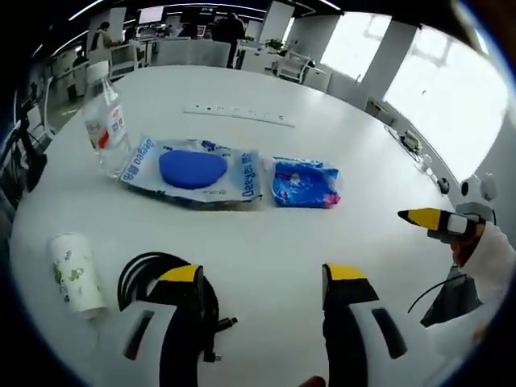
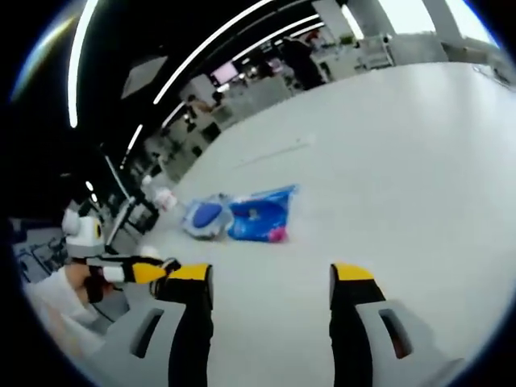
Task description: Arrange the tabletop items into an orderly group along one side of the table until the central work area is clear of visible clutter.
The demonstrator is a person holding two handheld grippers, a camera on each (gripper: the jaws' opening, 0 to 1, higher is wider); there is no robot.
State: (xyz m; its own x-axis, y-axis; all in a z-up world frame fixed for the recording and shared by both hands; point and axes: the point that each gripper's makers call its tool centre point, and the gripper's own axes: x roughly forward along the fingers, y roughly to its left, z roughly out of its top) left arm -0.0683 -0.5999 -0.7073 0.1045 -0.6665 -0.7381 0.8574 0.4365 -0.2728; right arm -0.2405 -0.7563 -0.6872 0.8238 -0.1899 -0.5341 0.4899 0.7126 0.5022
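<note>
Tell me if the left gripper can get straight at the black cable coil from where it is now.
Probably yes. The left gripper is open, and the black cable coil lies on the white table right beside its left-side finger, partly behind it. Nothing sits on the coil; the paper cup stands apart from it.

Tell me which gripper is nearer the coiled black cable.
Left. The left gripper hangs open right over the coiled black cable, its one jaw overlapping the coil. The right gripper is off at the far edge of the table, well away from it.
</note>
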